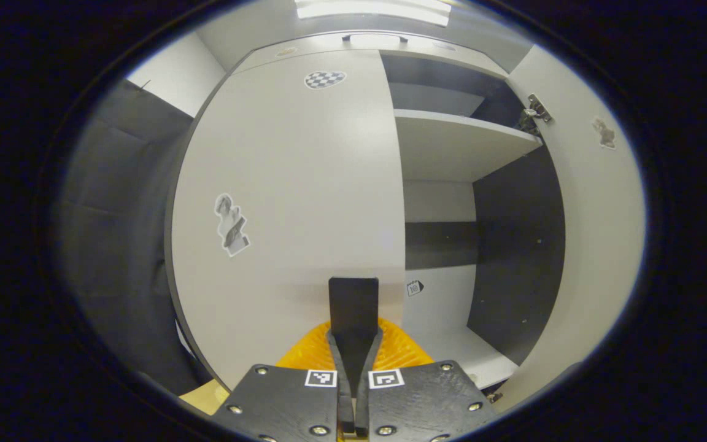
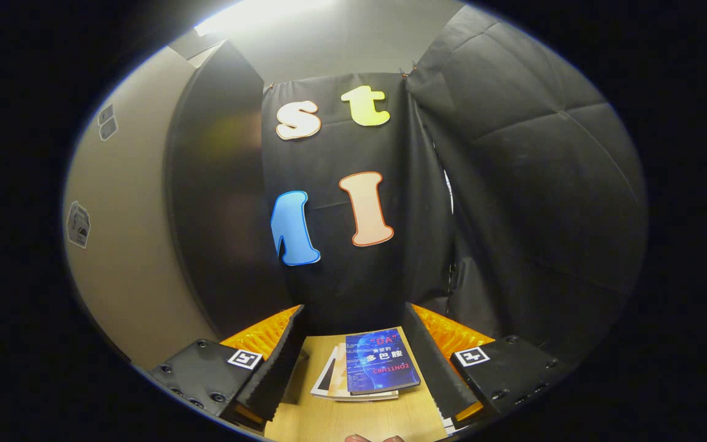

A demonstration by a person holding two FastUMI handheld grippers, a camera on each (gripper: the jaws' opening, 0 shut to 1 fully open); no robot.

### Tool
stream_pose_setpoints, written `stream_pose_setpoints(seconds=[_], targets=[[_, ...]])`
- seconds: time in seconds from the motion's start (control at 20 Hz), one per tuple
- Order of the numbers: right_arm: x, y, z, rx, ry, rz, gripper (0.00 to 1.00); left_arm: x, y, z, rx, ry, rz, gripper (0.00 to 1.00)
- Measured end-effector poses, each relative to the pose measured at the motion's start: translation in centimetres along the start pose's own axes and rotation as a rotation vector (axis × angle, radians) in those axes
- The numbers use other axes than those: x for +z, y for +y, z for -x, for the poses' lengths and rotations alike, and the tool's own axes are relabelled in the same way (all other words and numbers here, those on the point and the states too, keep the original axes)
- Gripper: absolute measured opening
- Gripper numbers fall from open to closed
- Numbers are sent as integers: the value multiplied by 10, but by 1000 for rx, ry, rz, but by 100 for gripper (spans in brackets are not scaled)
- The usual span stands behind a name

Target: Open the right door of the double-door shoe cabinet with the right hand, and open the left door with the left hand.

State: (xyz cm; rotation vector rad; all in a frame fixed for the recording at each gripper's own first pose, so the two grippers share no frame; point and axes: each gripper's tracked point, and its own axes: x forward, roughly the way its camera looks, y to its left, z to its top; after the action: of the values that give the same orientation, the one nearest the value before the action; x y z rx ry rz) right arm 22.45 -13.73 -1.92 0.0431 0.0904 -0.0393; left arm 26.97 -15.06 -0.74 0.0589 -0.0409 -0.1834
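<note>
Two doors told the story in the left gripper view: the left door (image 1: 292, 202), pale with stickers, stood closed at twelve o'clock just ahead of the left gripper (image 1: 353, 307), whose fingers were pressed together on nothing. The right door (image 1: 599, 245) hung swung out at three o'clock, baring the shelves (image 1: 452, 144), nothing on them.

Over in the right gripper view, the right gripper (image 2: 353, 344) was spread wide above a blue book (image 2: 381, 362) on a wooden surface (image 2: 353, 420), with a pale cabinet panel (image 2: 126, 245) at nine o'clock.

A smooth, matt laminate is seen on the left door (image 1: 304, 202), bright metal on the hinge (image 1: 539, 108), pale wood grain on the table (image 2: 353, 417), and a glossy cover on the book (image 2: 380, 361).
</note>
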Motion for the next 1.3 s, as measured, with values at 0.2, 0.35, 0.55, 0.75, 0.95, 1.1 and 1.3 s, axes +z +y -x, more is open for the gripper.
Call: stream_pose_setpoints(seconds=[0.2, 0.35, 0.55, 0.75, 0.95, 1.1, 1.3], targets=[[2, 6, 16, -9, -5, -15, 92, -1, 0, 5, -4, 0, 19, 4], [2, 11, 37, -34, -15, -7, 92, -2, 1, 8, -29, -11, 36, 4], [4, 23, 70, -76, -29, -41, 98, -4, 3, 15, -68, -12, 37, 3], [-2, 44, 110, -131, -45, -74, 98, -6, 9, 19, -131, -10, 43, 4], [-10, 72, 151, -158, -34, -59, 98, -5, 16, 27, -217, -12, 58, 4], [-15, 89, 186, -197, -42, -55, 98, -3, 20, 42, -270, -19, 59, 4], [-20, 107, 231, -244, -53, -41, 98, -4, 33, 58, -326, -34, 86, 4]])
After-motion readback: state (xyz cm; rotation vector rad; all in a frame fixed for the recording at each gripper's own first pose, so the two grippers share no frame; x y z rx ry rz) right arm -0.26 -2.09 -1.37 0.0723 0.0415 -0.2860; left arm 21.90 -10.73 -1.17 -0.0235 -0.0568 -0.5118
